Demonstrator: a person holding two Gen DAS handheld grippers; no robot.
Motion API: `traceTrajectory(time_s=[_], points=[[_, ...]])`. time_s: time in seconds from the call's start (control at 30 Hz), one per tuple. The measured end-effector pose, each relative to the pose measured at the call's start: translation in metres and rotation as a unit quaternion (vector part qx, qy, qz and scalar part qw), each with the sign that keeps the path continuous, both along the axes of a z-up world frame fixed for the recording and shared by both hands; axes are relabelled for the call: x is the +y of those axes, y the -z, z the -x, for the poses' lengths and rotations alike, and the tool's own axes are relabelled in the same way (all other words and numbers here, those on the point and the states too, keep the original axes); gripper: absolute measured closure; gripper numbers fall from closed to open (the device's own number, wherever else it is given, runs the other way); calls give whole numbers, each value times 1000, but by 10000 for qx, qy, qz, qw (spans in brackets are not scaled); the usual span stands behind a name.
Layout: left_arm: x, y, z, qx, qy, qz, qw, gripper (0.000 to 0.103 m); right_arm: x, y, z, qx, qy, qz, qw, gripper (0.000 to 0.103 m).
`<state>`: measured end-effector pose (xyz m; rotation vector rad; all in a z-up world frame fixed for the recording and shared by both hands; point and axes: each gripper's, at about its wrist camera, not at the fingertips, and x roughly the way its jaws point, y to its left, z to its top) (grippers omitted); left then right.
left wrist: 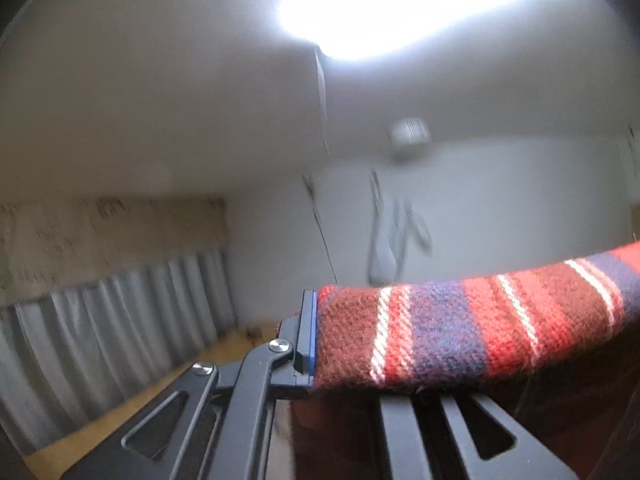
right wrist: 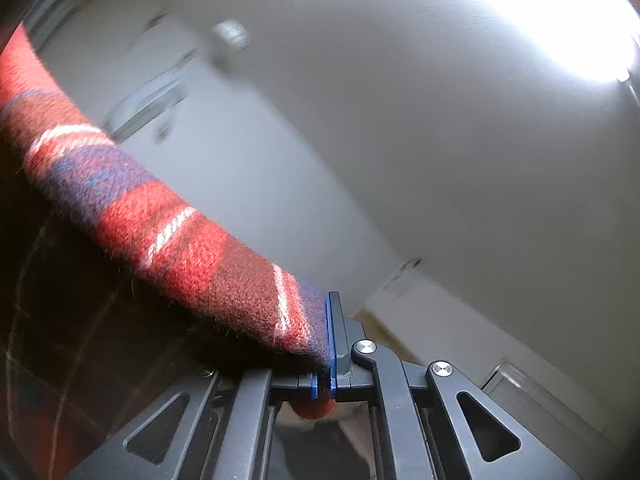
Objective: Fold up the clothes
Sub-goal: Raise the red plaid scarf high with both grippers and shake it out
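A red, navy and white plaid garment (left wrist: 460, 324) is held up in the air, its top edge stretched between the two grippers. My left gripper (left wrist: 314, 336) is shut on one end of that edge; only its left finger (left wrist: 306, 332) shows, the cloth hides the other. My right gripper (right wrist: 326, 340) is shut on the other end of the plaid garment (right wrist: 180, 236), with the cloth draped over its left finger and the right finger (right wrist: 336, 336) bare. The rest of the cloth hangs dark below the edge (right wrist: 60, 320).
Both cameras point up at a white ceiling with a bright lamp (left wrist: 420, 4). A grey curtain (left wrist: 100, 336) and wooden floor (left wrist: 120, 412) lie at the left. A white wall with hangers (left wrist: 392, 236) is ahead. A ceiling vent (right wrist: 232, 36) is blurred.
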<state>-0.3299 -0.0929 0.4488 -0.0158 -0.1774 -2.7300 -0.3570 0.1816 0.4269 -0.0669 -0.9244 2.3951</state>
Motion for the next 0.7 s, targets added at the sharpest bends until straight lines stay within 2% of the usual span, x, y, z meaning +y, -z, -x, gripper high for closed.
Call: traceTrajectory(time_s=[0.07,0.13,0.23,0.3,0.37,0.47,0.57,0.7], points=[[2,-35,-17,553,-100,146,9983,99,16,-28,29,387,67,46,9992,100],[11,-57,-44,870,-115,272,9958,99,-13,-36,69,787,64,80,9968,100],[9,-72,-84,1180,9,318,9925,99,-13,-69,48,1206,-92,160,9925,100],[-1,-66,-107,1201,106,297,9923,99,-8,-88,27,1409,-204,190,9896,100],[-5,-43,-141,1079,328,248,9933,99,-1,-91,2,1412,-273,59,9896,100],[-12,-8,-193,893,659,174,9937,99,6,-77,-42,1227,-440,-117,9914,100],[-18,29,-246,684,987,108,9927,99,13,-24,-89,742,-767,91,9943,100],[-16,120,-321,87,1378,117,9903,99,22,56,-152,8,-1228,471,9913,100]])
